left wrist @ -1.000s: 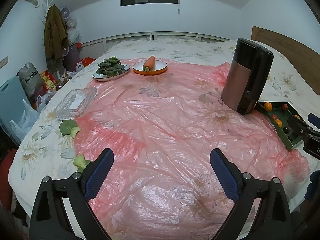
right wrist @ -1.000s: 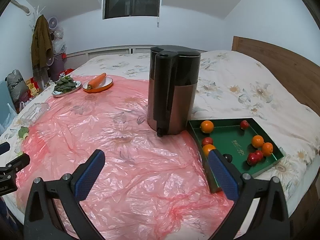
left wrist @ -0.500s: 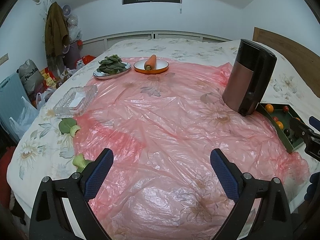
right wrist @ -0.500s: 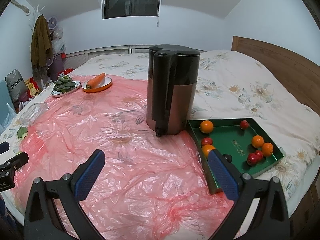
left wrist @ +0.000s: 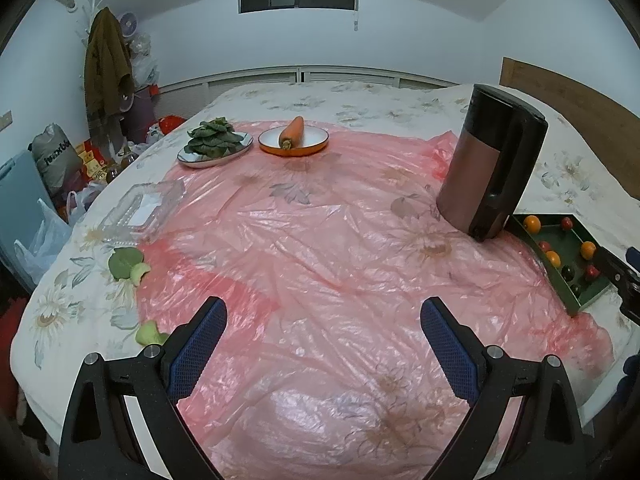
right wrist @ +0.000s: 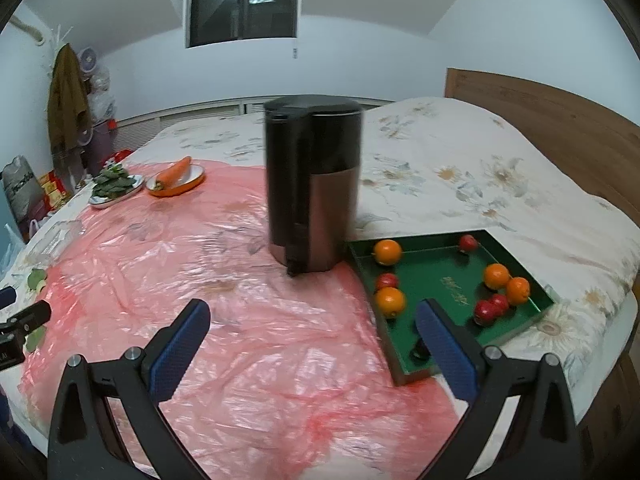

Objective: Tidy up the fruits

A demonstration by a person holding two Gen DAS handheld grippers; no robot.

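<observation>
A green tray [right wrist: 440, 264] lies on the bed at the right and holds several oranges [right wrist: 387, 251] and small red fruits [right wrist: 489, 310], plus a dark fruit by my right finger. The tray also shows in the left wrist view [left wrist: 560, 292]. My right gripper [right wrist: 312, 330] is open and empty, above the pink plastic sheet [right wrist: 224, 280], its right finger over the tray's near corner. My left gripper [left wrist: 323, 330] is open and empty above the sheet [left wrist: 320, 240], well left of the tray.
A tall black and copper kettle [right wrist: 314, 184] stands just left of the tray. At the far left sit a plate of leafy greens [left wrist: 216, 144] and an orange dish with a carrot [left wrist: 293, 138]. A clear plastic box [left wrist: 144, 208] and loose green leaves [left wrist: 126, 266] lie near the left edge.
My right gripper has swung to the right and moved closer to the tray and kettle. My left gripper has drawn back a little, so the scene looks slightly farther.
</observation>
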